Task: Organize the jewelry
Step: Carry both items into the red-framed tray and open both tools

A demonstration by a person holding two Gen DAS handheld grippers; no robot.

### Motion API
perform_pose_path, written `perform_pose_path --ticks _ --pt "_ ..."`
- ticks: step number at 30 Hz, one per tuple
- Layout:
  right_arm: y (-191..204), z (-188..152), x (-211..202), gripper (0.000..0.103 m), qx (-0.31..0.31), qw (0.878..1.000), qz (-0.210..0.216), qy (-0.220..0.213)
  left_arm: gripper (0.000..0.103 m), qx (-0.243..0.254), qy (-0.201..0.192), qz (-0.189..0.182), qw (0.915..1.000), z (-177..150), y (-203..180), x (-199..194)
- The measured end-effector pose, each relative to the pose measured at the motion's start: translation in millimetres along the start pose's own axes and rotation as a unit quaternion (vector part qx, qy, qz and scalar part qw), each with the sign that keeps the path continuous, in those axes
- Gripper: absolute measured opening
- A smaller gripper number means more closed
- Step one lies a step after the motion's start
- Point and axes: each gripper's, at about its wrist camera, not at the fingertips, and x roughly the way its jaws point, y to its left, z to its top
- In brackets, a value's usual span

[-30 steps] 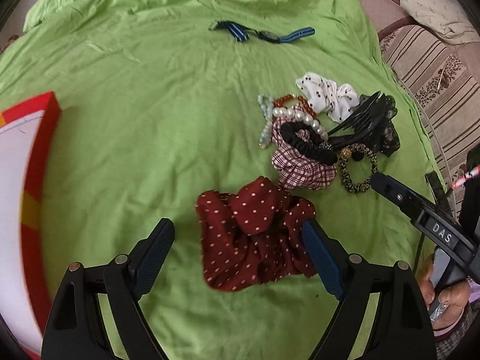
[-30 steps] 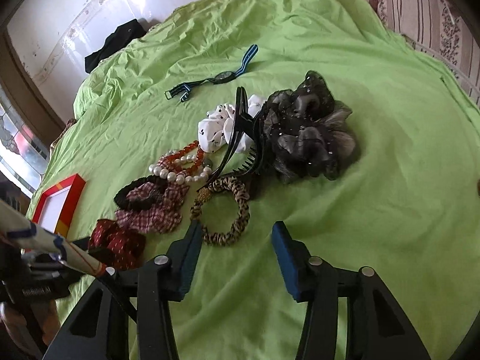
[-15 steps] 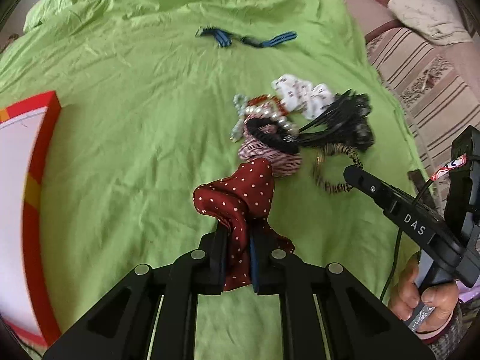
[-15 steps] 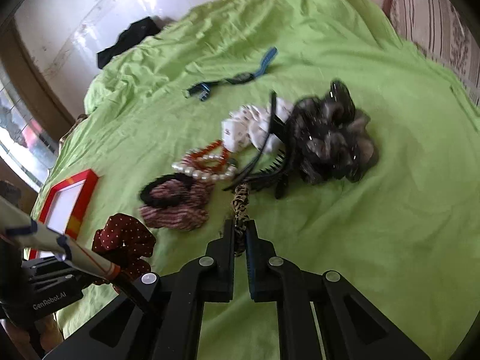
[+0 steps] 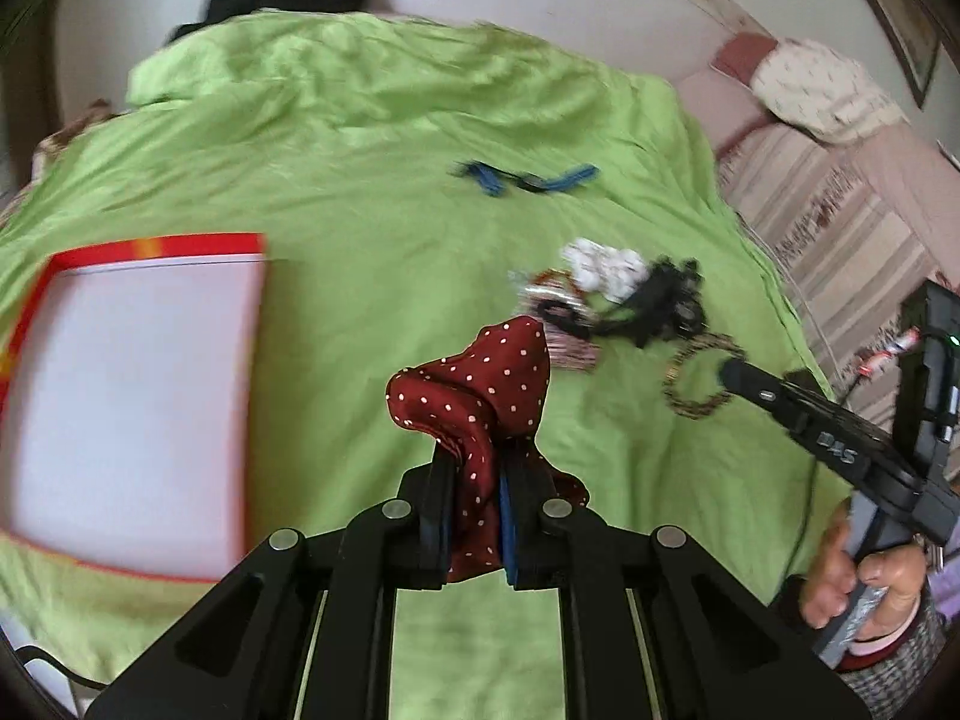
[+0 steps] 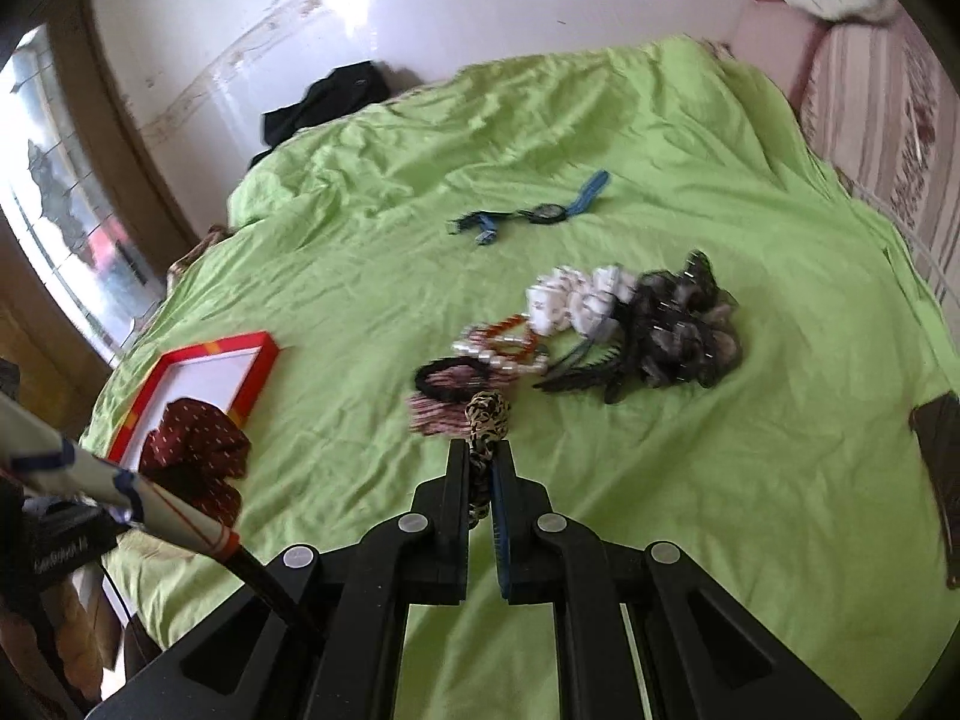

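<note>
My left gripper point(image 5: 474, 474) is shut on a dark red polka-dot scrunchie point(image 5: 480, 384) and holds it up off the green sheet. The scrunchie point(image 6: 192, 444) also hangs in front of the red-rimmed white box point(image 6: 204, 354) in the right wrist view. Between the pads of my shut right gripper point(image 6: 480, 462) is a leopard-print scrunchie point(image 6: 487, 420), lifted just in front of the pile. In the left wrist view, that loop point(image 5: 696, 387) dangles from the right gripper's tip point(image 5: 738, 369). The box point(image 5: 156, 246) lies to the left.
On the green sheet point(image 6: 660, 510) lies a pile: plaid scrunchie point(image 6: 438, 414), black hair tie point(image 6: 450, 378), pearl bracelet point(image 6: 504, 354), white scrunchie point(image 6: 576, 300), black claw clip point(image 6: 588, 372), black lace scrunchie point(image 6: 684, 324). A blue-strapped watch point(image 6: 540, 213) lies farther back. A striped sofa point(image 5: 840, 228) borders the right.
Both grippers went from open to shut, the left on the red scrunchie, the right on the leopard one. Both have risen with their scrunchies; the box now shows larger at the left.
</note>
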Motion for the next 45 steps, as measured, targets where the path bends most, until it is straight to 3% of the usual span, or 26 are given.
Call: perform_pose_path --ticks 5,11,21,26,31,38,41,42,43,45 --pt "50 -2 -3 0.007 -0.045 0.999 0.027 0.008 0.011 -0.051 -0.01 0.056 0.9971 -8 75 -33" --pt "121 -3 10 0.007 -0.093 0.992 0.076 0.033 0.011 -0.105 0.0 0.128 0.9863 -19 163 -56" --pt "252 -13 62 0.007 -0.137 0.968 0.178 0.108 0.011 -0.163 0.031 0.176 0.9703 -38 264 -47" --pt "281 -26 98 0.007 -0.125 0.96 0.203 0.149 0.012 -0.178 0.035 0.184 0.9661 -43 284 -43" --pt "286 -45 127 0.008 -0.14 0.961 0.167 0.171 0.017 -0.185 0.026 0.176 0.9664 -45 289 -45" --pt "278 -49 121 0.013 -0.164 0.962 0.141 0.166 0.029 -0.215 -0.004 0.154 0.9643 -48 286 -65" --pt "280 -49 110 0.024 -0.182 0.963 0.134 0.149 0.042 -0.217 -0.024 0.152 0.9639 -44 279 -78" --pt "281 -49 105 0.033 -0.187 0.963 0.133 0.141 0.048 -0.217 -0.031 0.153 0.9636 -43 277 -83" --pt "281 -50 101 0.038 -0.19 0.963 0.132 0.135 0.049 -0.216 -0.038 0.155 0.9633 -42 274 -88" --pt "279 -50 93 0.038 -0.194 0.964 0.13 0.125 0.049 -0.213 -0.044 0.161 0.9627 -39 268 -94"
